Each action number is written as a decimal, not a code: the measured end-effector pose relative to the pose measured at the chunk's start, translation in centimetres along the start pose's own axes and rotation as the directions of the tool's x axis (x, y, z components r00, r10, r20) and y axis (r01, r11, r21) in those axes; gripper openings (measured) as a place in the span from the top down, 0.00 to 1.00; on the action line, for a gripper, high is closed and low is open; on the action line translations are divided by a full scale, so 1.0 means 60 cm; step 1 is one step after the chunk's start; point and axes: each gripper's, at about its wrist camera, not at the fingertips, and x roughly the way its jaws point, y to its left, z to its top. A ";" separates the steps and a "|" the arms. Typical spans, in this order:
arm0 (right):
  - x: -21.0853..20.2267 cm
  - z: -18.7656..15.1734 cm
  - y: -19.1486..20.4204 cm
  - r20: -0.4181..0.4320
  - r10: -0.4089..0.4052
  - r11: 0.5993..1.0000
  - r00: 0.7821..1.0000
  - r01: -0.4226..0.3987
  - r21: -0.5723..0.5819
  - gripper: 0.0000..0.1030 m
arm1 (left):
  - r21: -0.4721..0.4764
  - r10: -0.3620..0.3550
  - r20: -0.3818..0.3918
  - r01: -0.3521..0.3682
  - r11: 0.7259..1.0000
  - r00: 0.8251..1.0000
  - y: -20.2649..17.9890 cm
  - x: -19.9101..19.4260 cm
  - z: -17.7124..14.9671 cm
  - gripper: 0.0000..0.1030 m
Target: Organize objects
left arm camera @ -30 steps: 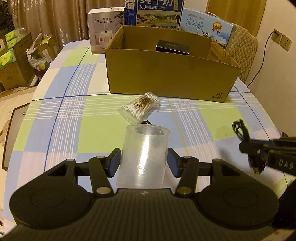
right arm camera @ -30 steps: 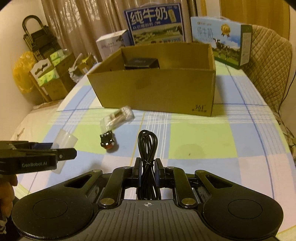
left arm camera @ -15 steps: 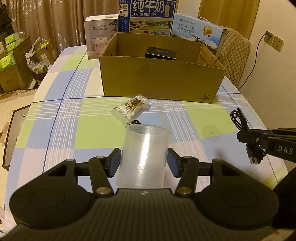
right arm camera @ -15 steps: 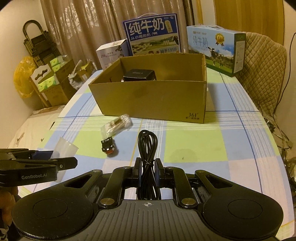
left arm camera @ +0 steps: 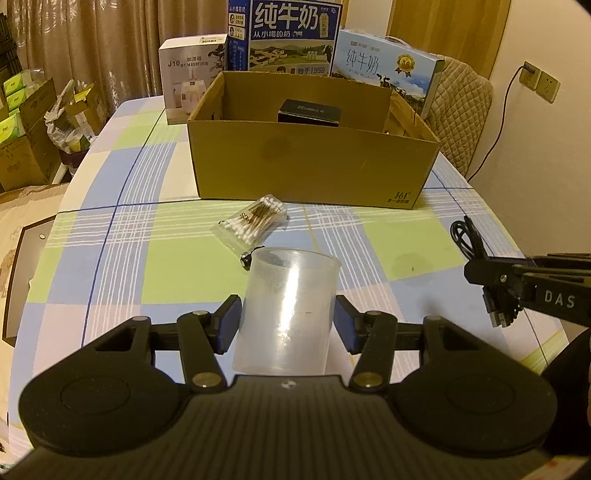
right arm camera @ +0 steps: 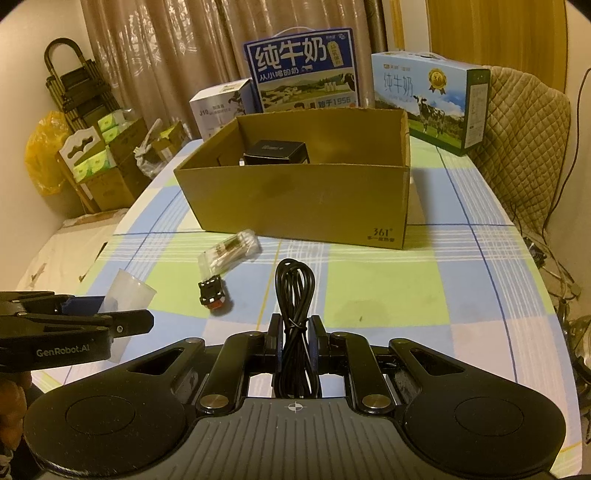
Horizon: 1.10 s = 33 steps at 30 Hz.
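Observation:
A clear plastic cup (left arm camera: 286, 314) sits tilted between the blue pads of my left gripper (left arm camera: 288, 325), which is shut on it above the checked tablecloth. In the right wrist view the same cup (right arm camera: 129, 291) and left gripper (right arm camera: 122, 310) show at the lower left. My right gripper (right arm camera: 295, 328) is shut on a coiled black cable (right arm camera: 294, 280); the left wrist view shows it at the right edge (left arm camera: 491, 280). Ahead stands an open cardboard box (left arm camera: 314, 166) with a black box (left arm camera: 309, 110) inside.
A bag of cotton swabs (left arm camera: 255, 221) lies in front of the cardboard box. A small black and red object (right arm camera: 211, 293) lies beside it. Milk cartons (left arm camera: 291, 33) and a humidifier box (left arm camera: 188, 77) stand behind. A padded chair (right arm camera: 524, 147) is at the right.
The left gripper has risen and drawn back a little with the cup, so more of the box's inside shows. Both grips are unchanged.

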 end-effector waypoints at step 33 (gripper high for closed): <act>-0.008 0.050 -0.031 0.035 -0.037 0.999 0.999 0.037 0.001 0.90 | 0.049 -0.013 0.041 0.011 0.999 0.999 0.001 0.003 0.095 0.52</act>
